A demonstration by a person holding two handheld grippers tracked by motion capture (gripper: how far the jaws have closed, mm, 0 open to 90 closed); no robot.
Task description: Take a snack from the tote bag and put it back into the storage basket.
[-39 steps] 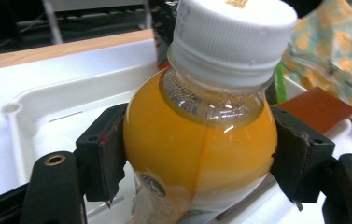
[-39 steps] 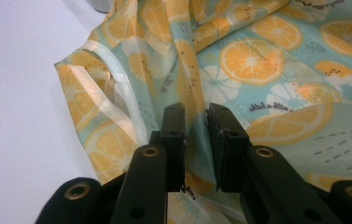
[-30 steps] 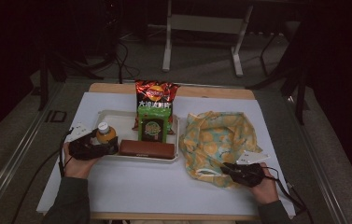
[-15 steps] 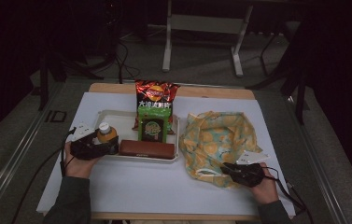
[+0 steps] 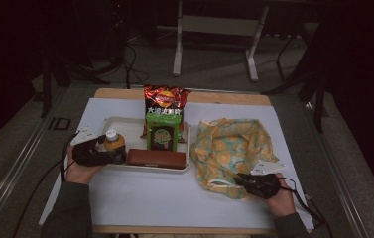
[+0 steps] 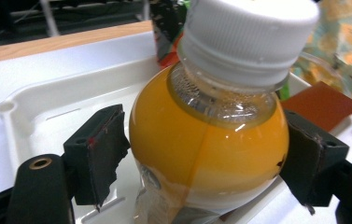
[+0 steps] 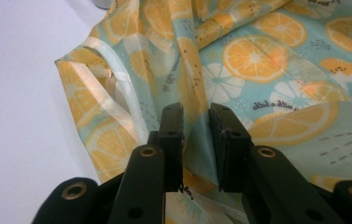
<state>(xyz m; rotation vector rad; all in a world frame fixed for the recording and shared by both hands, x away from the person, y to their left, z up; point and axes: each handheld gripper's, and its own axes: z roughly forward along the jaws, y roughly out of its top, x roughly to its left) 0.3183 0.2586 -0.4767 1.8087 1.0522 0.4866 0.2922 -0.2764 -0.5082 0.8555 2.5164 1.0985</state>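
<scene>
A small bottle of orange juice (image 5: 114, 141) with a white cap stands at the left end of the white tray (image 5: 130, 130). My left gripper (image 5: 114, 153) reaches in from the left, and the bottle (image 6: 211, 140) sits between its jaws. The left gripper (image 6: 206, 158) has just been opening; its pads rest at the bottle's sides without squeezing it. On the right lies a fabric bag (image 5: 234, 146) printed with orange slices. My right gripper (image 5: 238, 178) is at its near edge. The right gripper (image 7: 196, 126) is shut on a fold of the bag (image 7: 267, 60), beside a pale strap (image 7: 117, 84).
The tray also holds a green packet (image 5: 162, 134) and a brown bar (image 5: 155, 157) along its front. A red chips bag (image 5: 165, 101) leans at the tray's back edge. White table surface lies in front of the tray, between the two hands.
</scene>
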